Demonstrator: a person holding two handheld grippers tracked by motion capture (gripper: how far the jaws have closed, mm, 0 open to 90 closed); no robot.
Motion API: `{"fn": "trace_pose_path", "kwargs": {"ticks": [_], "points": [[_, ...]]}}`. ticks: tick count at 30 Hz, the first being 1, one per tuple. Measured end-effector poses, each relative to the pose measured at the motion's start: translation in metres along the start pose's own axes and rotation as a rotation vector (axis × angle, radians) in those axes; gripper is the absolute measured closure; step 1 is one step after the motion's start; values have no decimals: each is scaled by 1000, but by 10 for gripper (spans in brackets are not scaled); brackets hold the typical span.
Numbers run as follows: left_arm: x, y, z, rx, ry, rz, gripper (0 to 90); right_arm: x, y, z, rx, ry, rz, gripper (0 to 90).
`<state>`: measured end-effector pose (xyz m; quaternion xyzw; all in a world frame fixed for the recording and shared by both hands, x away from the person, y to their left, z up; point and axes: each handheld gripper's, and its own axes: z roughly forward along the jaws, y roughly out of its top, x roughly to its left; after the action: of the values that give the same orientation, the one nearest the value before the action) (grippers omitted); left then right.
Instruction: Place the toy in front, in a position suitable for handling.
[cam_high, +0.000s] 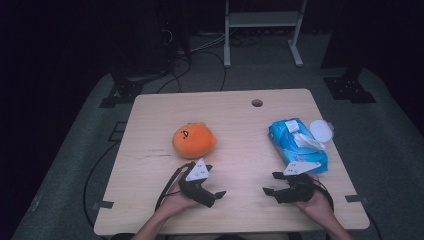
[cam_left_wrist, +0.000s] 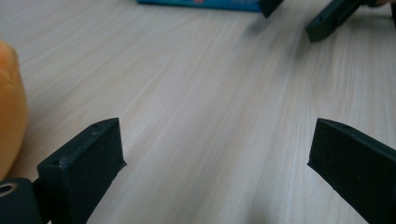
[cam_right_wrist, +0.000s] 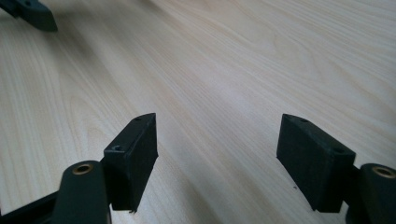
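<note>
the left gripper (cam_high: 214, 187) and the right gripper (cam_high: 270, 184) sit nearest, low over the near edge of the pale wooden surface (cam_high: 240, 125), each held in a hand and pointed inward toward the other. both pairs of jaws stand wide apart with nothing between them but bare wood grain. in the left gripper view the orange plush toy (cam_left_wrist: 10, 107) bulges just outside one jaw, apart from it, and the right gripper's jaw tips show ahead beside the blue wet-wipes pack (cam_left_wrist: 201, 3). from above, the plush (cam_high: 193, 140) lies just beyond the left gripper, and the wipes pack (cam_high: 298, 144) just beyond the right gripper, with a white round lid (cam_high: 321, 130) touching its far side.
</note>
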<state>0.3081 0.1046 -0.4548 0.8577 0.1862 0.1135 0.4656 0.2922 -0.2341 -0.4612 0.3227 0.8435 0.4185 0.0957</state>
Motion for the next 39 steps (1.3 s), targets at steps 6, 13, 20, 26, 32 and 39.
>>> {"fn": "trace_pose_path", "kwargs": {"ticks": [6,13,20,26,32,39], "points": [[12,13,-9,-35,21,7,27,2,2,-1,-27,21,24,278],[35,29,-34,-113,73,-4,26,5,2,0,-12,17,18,275],[80,35,-60,-132,191,-17,19,5,2,1,3,19,16,281],[110,31,-56,-104,236,-58,19,6,3,2,8,17,14,280],[133,26,-39,-37,238,-93,19,7,2,1,11,16,6,280],[149,14,-22,34,227,-178,0,7,2,1,12,20,1,281]]}}
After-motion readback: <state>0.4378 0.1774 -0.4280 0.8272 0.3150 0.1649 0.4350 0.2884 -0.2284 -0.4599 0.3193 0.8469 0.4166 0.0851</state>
